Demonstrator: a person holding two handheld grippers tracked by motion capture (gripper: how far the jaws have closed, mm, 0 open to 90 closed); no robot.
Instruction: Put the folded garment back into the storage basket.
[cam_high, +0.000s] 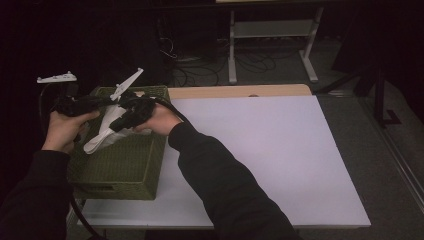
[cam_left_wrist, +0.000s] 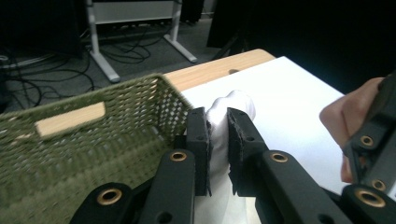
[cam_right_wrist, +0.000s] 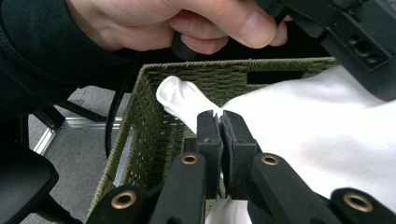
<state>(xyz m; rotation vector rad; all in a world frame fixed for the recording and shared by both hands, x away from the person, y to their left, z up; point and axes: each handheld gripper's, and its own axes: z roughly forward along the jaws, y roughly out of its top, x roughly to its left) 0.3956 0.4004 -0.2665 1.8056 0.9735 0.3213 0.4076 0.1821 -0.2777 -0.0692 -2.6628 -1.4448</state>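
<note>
Left gripper (cam_left_wrist: 218, 135) and right gripper (cam_right_wrist: 220, 135) each clamp the white cloth (cam_right_wrist: 327, 121), held above the green woven basket (cam_high: 125, 165) at the table's (cam_high: 260, 150) left edge.

Both hand-held grippers, left (cam_high: 95, 104) and right (cam_high: 117, 125), clamped on white cloth (cam_high: 102, 135) over green woven basket (cam_high: 125, 165), left edge of white surface (cam_high: 260, 150).
</note>
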